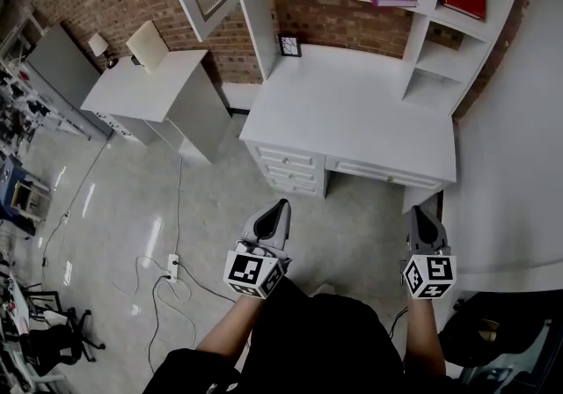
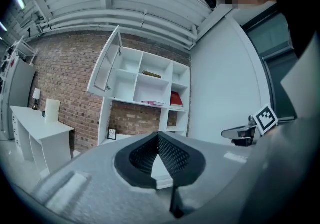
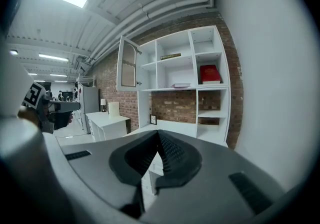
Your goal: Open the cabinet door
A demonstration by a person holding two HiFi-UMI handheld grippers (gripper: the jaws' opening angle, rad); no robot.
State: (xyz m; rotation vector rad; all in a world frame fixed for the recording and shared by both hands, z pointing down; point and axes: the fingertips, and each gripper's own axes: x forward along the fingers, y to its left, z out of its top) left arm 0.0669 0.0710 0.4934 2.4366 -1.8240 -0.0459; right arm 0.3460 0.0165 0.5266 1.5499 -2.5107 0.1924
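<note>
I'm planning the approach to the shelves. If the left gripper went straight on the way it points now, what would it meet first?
Probably the white desk: the left gripper, shut and empty, aims at the drawer stack on its front. Nothing shows in between, though depth is hard to judge.

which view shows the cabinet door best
The right gripper view: the cabinet door shows whole and upright, swung open. The left gripper view shows it tilted and foreshortened; the head view crops it at the top edge.
</note>
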